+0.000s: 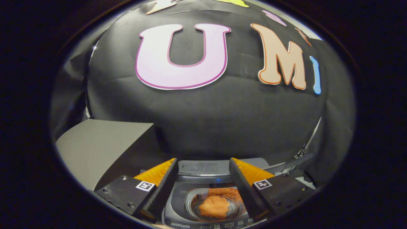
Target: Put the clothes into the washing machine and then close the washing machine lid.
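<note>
A small grey top-loading washing machine (pixel 203 203) sits low in the scene, seen from above and slightly in front, with a black cloth wall (pixel 222 127) rising behind it. Its round drum opening is uncovered. Inside the drum lies a crumpled orange piece of clothing (pixel 215 206), resting on the drum floor, with the orange-lit perforated drum wall (pixel 227 193) just behind it. At the back of the washing machine is the raised lid and control panel (pixel 203 168).

The gripper (pixel 203 187) hovers above the washing machine with its two fingers spread wide apart, holding nothing. The drum opening and the clothing show in the gap between the fingers, below them.

To the left of the washing machine, beyond the left finger, stands a grey box-like block (pixel 98 149).
</note>
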